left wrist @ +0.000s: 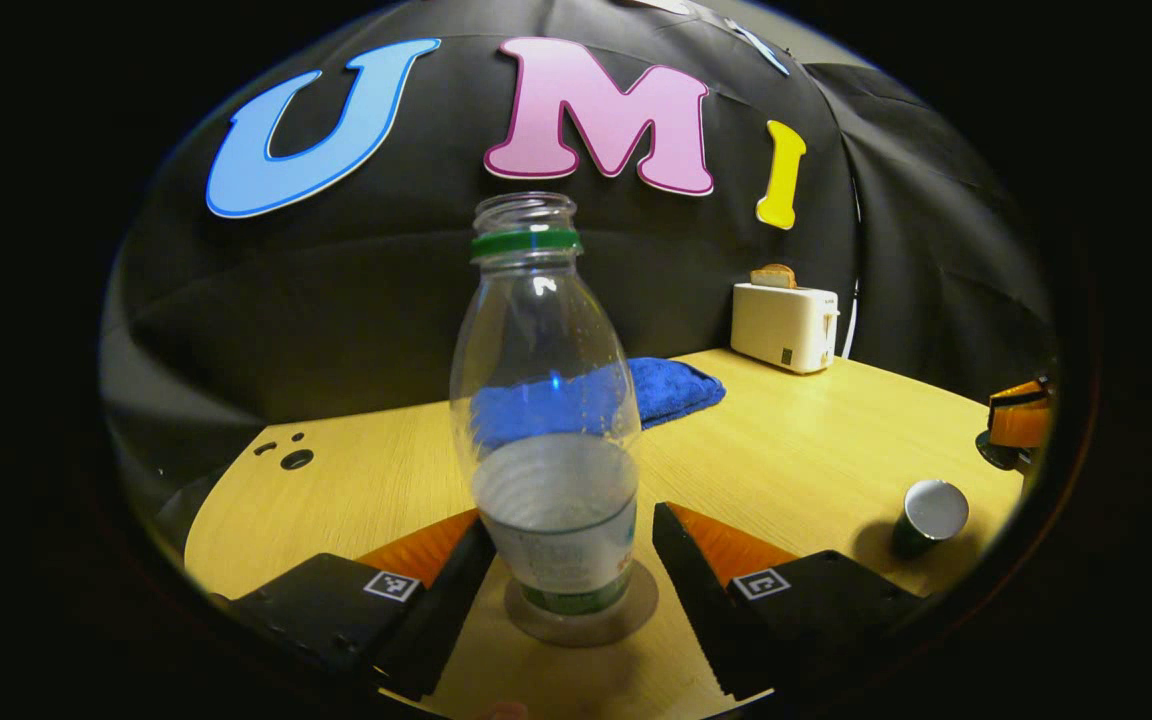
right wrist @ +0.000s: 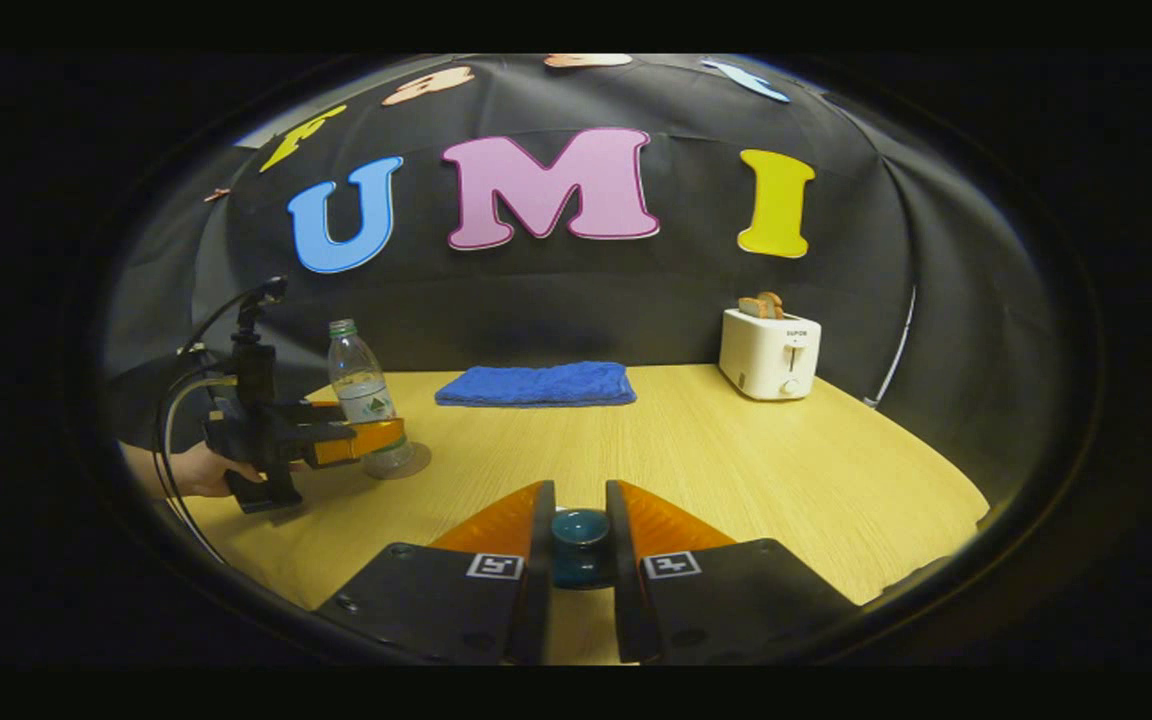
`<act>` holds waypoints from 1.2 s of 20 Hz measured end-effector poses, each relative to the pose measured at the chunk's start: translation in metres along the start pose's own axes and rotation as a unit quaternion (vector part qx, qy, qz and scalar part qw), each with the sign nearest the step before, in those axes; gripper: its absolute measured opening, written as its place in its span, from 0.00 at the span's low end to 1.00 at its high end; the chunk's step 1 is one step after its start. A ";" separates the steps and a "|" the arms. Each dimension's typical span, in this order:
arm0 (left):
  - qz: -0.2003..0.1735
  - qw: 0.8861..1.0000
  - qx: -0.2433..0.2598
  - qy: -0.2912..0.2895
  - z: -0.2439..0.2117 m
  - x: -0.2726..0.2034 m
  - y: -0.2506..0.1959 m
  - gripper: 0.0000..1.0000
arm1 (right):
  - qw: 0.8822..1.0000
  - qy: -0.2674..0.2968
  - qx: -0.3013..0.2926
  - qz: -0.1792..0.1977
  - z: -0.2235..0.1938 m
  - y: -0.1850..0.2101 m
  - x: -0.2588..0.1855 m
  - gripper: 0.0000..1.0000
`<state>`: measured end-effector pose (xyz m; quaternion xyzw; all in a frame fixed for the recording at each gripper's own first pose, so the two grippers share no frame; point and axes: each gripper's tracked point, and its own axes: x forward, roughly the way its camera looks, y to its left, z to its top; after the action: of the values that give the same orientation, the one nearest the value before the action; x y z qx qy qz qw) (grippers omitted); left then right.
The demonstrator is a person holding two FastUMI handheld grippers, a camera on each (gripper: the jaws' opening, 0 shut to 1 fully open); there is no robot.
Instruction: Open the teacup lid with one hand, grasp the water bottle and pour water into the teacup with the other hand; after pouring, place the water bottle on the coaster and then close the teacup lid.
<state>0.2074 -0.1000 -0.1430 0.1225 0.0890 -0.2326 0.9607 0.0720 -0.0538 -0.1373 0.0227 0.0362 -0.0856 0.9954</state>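
Observation:
A clear water bottle (left wrist: 546,420) with no cap and a little water stands upright on a round coaster (left wrist: 581,625). My left gripper (left wrist: 571,520) is open, one finger on each side of the bottle's lower part. The dark teacup (left wrist: 926,515) stands without its lid at the right on the table. Past it, at the view's edge, is my right gripper (left wrist: 1021,420). In the right gripper view my right gripper (right wrist: 579,490) is shut on the dark teal teacup lid (right wrist: 581,545), held above the table. Far left there, a hand holds the left gripper (right wrist: 356,440) around the bottle (right wrist: 361,385).
A folded blue towel (right wrist: 536,384) lies at the back of the wooden table (right wrist: 736,470). A white toaster (right wrist: 768,352) with bread in it stands at the back right. A few dark holes (left wrist: 296,458) mark the table's left corner.

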 end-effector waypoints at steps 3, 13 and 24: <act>0.001 1.000 -0.008 0.018 -0.012 -0.019 0.003 0.96 | 1.000 -0.006 0.001 0.007 0.003 0.004 0.008 0.29; -0.023 0.996 -0.086 0.027 0.006 -0.155 -0.012 0.98 | 0.999 0.018 0.035 0.021 -0.039 0.018 0.046 0.29; -0.011 0.991 -0.128 -0.037 0.067 -0.193 -0.020 0.96 | 0.999 0.003 0.010 0.032 -0.030 0.026 0.041 0.63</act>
<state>0.0362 -0.0539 -0.0385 -0.0109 0.0840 -0.2342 0.9685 0.1147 -0.0332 -0.1688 0.0337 0.0373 -0.0536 0.9973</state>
